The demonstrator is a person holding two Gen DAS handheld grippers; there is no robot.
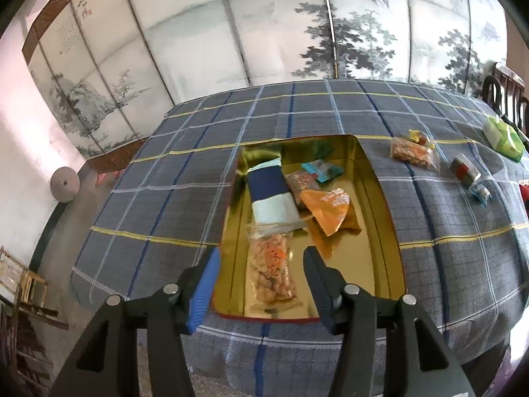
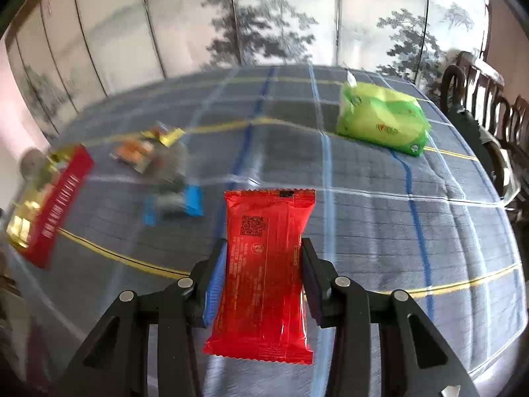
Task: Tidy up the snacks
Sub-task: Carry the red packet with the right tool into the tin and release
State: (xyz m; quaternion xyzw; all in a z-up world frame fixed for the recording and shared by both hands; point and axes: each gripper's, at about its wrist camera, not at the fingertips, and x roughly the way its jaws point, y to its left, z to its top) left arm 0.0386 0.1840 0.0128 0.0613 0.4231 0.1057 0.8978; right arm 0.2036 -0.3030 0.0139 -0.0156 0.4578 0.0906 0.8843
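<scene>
The red snack packet [image 2: 264, 274], light, slick and crushable, is clamped at its long edges in your right gripper [image 2: 263, 248], well right of the gold tin [image 2: 383, 198]; your left gripper [image 1: 261, 258] hangs released over it.

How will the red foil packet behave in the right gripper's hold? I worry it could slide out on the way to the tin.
The red foil packet looks glossy, so probably slippery against the pads. It juts out beyond the right gripper without drooping, so it is likely fairly stiff and light. The sides barely dent, suggesting a firm filling.

tin [image 1: 380, 198]: glossy gold metal | tablecloth [image 2: 380, 231]: matt woven cloth | red packet [image 2: 264, 264]: shiny plastic
</scene>
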